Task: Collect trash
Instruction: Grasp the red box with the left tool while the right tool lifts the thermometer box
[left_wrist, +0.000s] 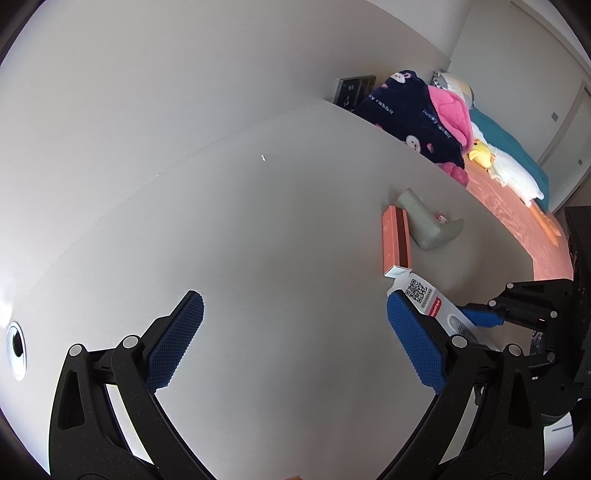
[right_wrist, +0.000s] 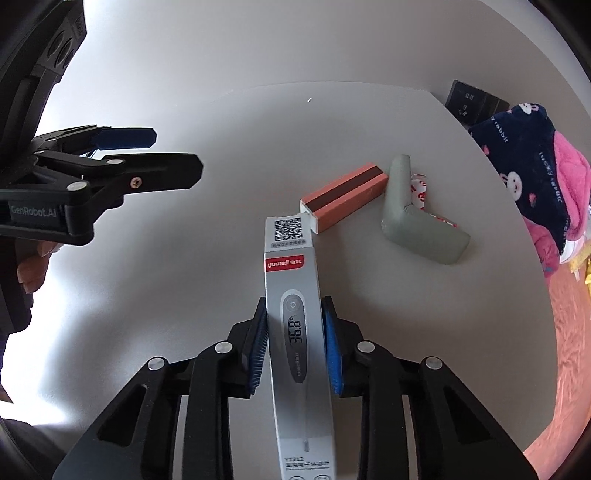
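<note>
Hovering wide open above bare counter (left_wrist: 258, 221), the left gripper (left_wrist: 295, 343) has nothing between its blue-padded fingers (left_wrist: 177, 343); from the right wrist camera it shows at the far left, well apart from the thermometer box (right_wrist: 295, 332). That long grey box, printed with a QR code, a red label and a thermometer, lies flat on the counter, and the right gripper (right_wrist: 295, 339) is clamped on it, one blue pad pressing each long side near its middle. No earlier picture is given. Just past the box's far end, almost touching its corner, lies an orange carton (right_wrist: 343, 195) with a dark stripe. Right of the carton, touching its far end, rests a grey L-shaped foam piece (right_wrist: 413, 221), with a small red-and-white wrapper (right_wrist: 419, 190) tucked against it.
</note>
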